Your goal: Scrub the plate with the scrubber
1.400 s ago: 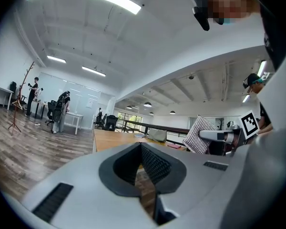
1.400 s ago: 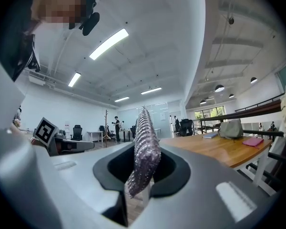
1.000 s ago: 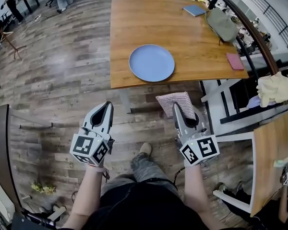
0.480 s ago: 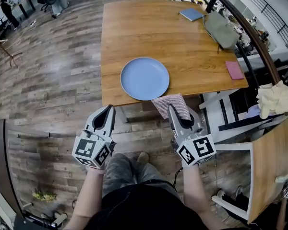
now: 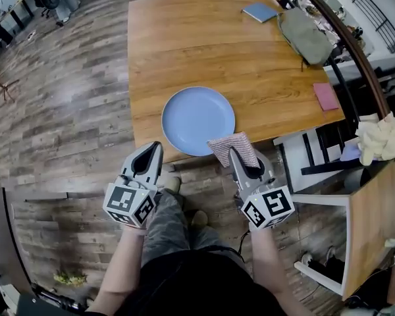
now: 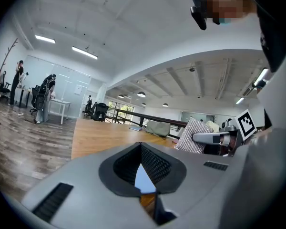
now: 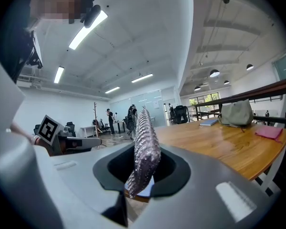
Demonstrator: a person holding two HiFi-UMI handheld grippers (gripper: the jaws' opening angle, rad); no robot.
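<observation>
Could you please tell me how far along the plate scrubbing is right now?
Done: the right gripper is shut on the scrubber. In hand: the scrubber sits at the near rim of the blue plate, contact unclear; the left gripper is shut and empty by the table. Left: the scrubbing itself.

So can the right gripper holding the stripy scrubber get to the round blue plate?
Probably yes: the right gripper holds the stripy scrubber close to the round blue plate, with nothing between them.

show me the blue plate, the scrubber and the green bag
blue plate (image 5: 197, 120), head view, middle of its face
scrubber (image 5: 232, 149), head view, middle of its striped pad
green bag (image 5: 305, 35), head view, middle of its body
</observation>
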